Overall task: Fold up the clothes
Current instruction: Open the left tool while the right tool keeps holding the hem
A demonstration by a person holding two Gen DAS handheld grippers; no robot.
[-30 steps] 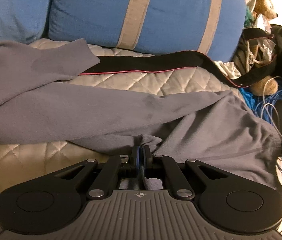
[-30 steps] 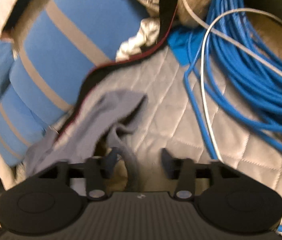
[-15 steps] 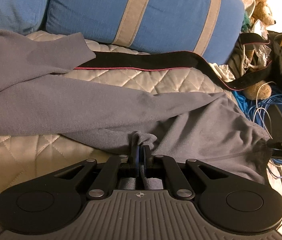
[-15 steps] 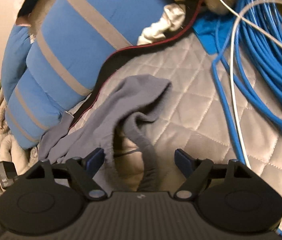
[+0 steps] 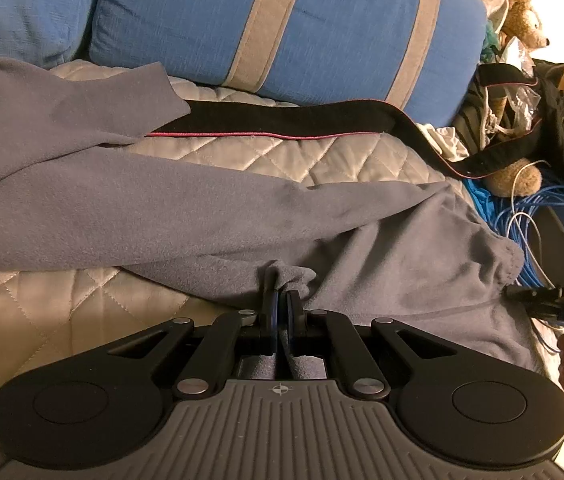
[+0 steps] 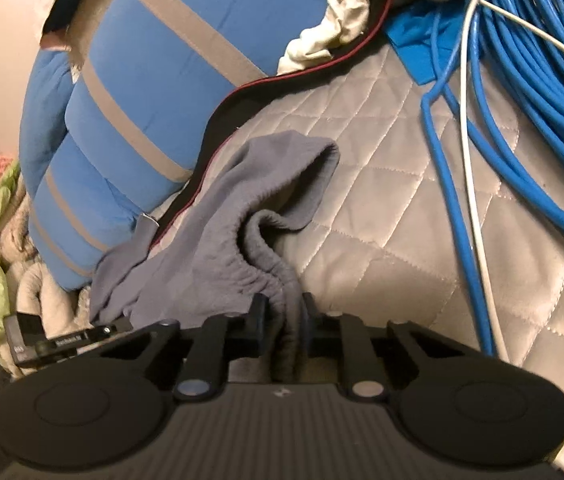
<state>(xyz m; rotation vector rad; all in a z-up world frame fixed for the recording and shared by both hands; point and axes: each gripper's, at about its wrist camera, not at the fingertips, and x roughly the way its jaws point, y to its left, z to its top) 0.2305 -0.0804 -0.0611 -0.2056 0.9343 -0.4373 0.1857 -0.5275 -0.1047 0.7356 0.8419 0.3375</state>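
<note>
Your left gripper (image 5: 280, 305) is clamped on a pinched fold of the grey fleece garment (image 5: 185, 216), the fabric bunched between and just ahead of its fingers. Your right gripper (image 6: 282, 315) is closing its jaws on the garment's gathered waistband (image 6: 271, 268), which runs between the fingers and loops ahead of them. Beyond both sets of fingers the garment lies spread on the quilted cover (image 5: 302, 156). Farther ahead, a black strap with red piping (image 5: 282, 122) crosses in front of the blue striped cushions (image 5: 302, 28). Right of your right fingers lies coiled blue cable (image 6: 522, 92).
</note>
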